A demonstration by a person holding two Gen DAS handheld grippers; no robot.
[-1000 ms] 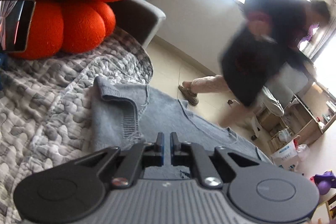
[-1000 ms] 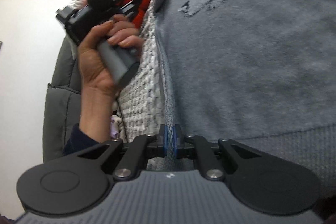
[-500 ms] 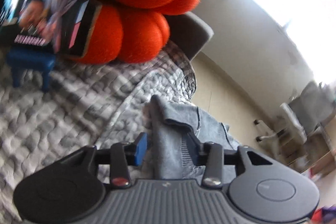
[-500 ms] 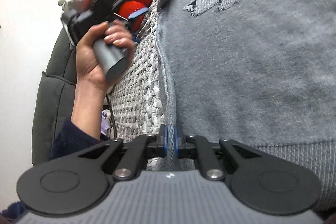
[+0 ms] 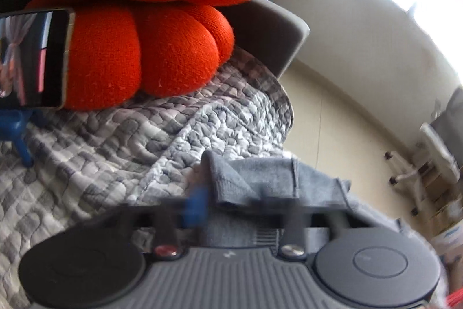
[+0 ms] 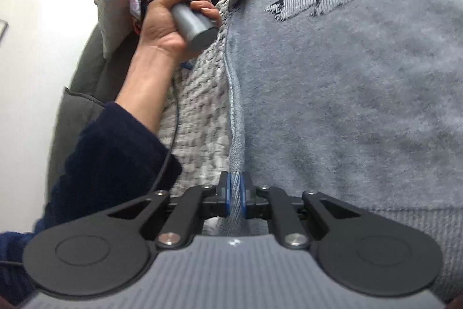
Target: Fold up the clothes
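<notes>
Right gripper point(image 6: 235, 194) pinches the grey sweater's point(image 6: 347, 94) side seam — left gripper point(image 5: 231, 204) spread around its cuff.

Left tool point(image 5: 231, 203) blurred by motion; its jaws stand wide apart with a bunched fold of the grey sweater point(image 5: 260, 181) between them. Sweater lies on a grey quilted cover point(image 5: 115, 141). Orange knot cushion point(image 5: 139, 19) far left, phone point(image 5: 31, 60) propped against it. Floor point(image 5: 332, 129) to the right.
</notes>
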